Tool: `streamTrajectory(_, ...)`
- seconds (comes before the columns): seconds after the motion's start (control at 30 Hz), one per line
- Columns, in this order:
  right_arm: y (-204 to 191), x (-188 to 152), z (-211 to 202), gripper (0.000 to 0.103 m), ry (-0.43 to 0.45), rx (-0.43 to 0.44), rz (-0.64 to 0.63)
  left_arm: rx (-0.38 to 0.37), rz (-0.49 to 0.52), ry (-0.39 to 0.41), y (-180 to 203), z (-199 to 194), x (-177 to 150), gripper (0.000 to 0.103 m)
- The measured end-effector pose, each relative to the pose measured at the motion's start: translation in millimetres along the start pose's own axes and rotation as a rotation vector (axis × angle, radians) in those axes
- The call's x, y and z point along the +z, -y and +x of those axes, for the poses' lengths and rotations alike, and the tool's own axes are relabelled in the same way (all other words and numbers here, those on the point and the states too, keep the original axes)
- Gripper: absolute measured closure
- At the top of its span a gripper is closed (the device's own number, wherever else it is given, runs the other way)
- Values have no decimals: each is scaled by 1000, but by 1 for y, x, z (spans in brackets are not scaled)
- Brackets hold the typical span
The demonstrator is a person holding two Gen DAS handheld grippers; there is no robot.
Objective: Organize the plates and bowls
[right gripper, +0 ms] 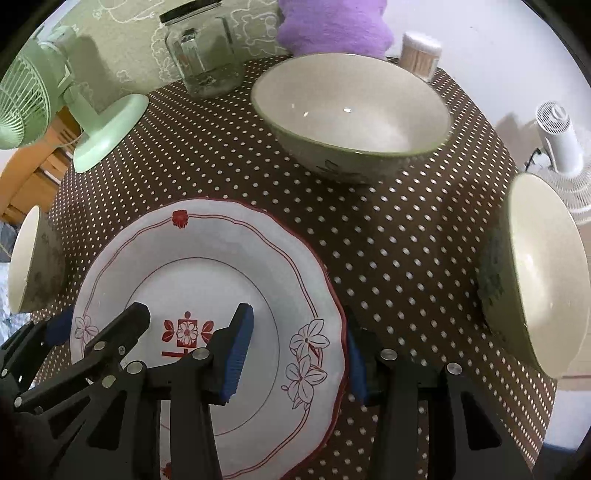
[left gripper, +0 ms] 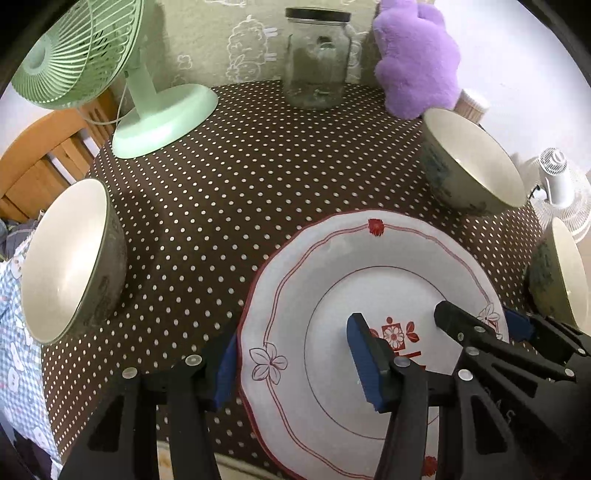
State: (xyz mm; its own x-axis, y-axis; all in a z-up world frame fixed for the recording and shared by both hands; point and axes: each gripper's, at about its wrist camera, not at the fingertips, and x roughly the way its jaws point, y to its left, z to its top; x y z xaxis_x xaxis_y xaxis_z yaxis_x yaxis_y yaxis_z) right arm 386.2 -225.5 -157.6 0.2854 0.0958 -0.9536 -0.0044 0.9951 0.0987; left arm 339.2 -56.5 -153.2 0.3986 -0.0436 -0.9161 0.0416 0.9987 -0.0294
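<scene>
Two grippers, left gripper (left gripper: pixel 295 358) and right gripper (right gripper: pixel 299 354), point steeply down, each straddling the plate's (left gripper: pixel 332 258) rim, half-open.

The plate (left gripper: pixel 369 295) near the front edge of the tabletop runs off the bottom of both wrist views, and each gripper's fingers cover parts of its rim and the red motif at its centre, so whether the pads actually press on the rim cannot be told. The bowl (left gripper: pixel 70 258) at the left edge of the tabletop and the bowl (right gripper: pixel 543 280) at the right edge are each cut by the dark fisheye border. At the back edge, the green fan (left gripper: pixel 74 51), the glass jar (right gripper: pixel 199 48) and the purple plush toy (right gripper: pixel 332 26) lose their tops to the frame.
</scene>
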Motion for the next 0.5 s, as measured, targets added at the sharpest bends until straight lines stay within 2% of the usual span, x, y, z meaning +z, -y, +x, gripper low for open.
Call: streamTrajectory(0.5, 14, -31, -53, 53, 30, -2, 24, 0, 22, 35, 16, -51, -22, 48)
